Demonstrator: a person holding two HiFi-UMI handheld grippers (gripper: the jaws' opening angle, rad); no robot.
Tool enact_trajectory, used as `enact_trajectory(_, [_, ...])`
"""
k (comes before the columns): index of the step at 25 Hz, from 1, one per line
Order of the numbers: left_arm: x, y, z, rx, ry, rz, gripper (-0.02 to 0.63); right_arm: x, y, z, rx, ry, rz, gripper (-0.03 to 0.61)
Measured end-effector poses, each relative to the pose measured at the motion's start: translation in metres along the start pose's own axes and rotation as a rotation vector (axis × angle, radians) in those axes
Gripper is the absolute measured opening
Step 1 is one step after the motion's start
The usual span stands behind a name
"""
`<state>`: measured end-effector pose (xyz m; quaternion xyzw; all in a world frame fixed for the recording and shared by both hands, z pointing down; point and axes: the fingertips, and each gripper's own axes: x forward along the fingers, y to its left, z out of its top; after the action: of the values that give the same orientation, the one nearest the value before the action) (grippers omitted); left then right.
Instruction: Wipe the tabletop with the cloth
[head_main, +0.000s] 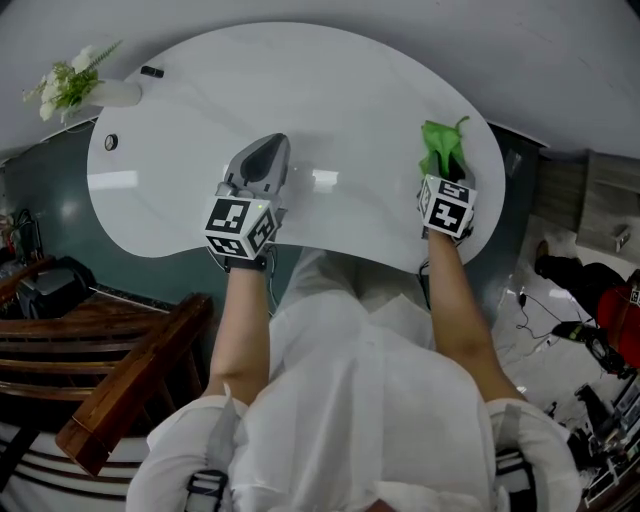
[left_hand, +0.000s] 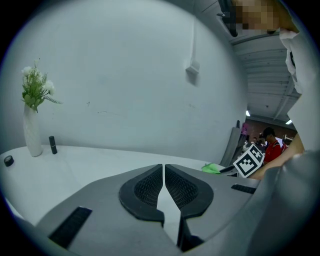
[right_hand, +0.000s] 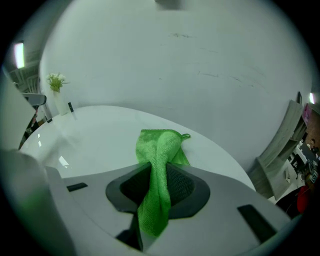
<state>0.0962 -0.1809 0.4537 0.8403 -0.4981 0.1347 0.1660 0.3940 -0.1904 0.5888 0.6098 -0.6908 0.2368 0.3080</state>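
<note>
Closest to me, my forearms ran out over my white clothing to the two marker cubes, and these hid the rear of both tools in the head view. My right gripper (right_hand: 159, 172) was clamped on the green cloth (right_hand: 160, 145). A twisted band of it ran back between the jaws and its tail hung into the gap behind them, where I lost sight of it. From above, the cloth (head_main: 441, 147) covered the right gripper's (head_main: 443, 165) tips completely. Its bunched front end, with a small loop at one corner, lay near the right end of the white tabletop (head_main: 330, 90). I could not tell how firmly it pressed on the surface.

My left gripper (left_hand: 163, 170) was closed on nothing, its ribbed pads meeting at the front with only a thin slit between them. It hovered over the near edge of the tabletop (left_hand: 75, 165), well apart from the cloth, and I could not tell its height above the surface.

Further off to the left lay a small round dark thing (head_main: 111, 142), too small to identify. At the far left end stood a white vase (left_hand: 31, 135) holding white flowers (left_hand: 34, 82) with green leaves. Just beside the vase stood a short dark cylinder (left_hand: 52, 144) that I could not make out either.
</note>
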Motion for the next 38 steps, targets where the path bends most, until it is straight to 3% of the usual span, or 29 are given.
enact_trajectory(25, [-0.058,0.067,-0.027,-0.033,0.037,0.048,0.028,0.013,0.265,0.049,-0.252,-0.025,0.341,0.077])
enact_trajectory(32, [-0.059,0.073,-0.033,-0.034,0.054,0.035,0.028,-0.003,0.327,0.036,-0.388,-0.032,0.475,0.077])
enact_trajectory(38, [-0.047,0.069,-0.032,-0.028,0.063,0.015,0.028,-0.026,0.346,0.014,-0.496,-0.041,0.587,0.077])
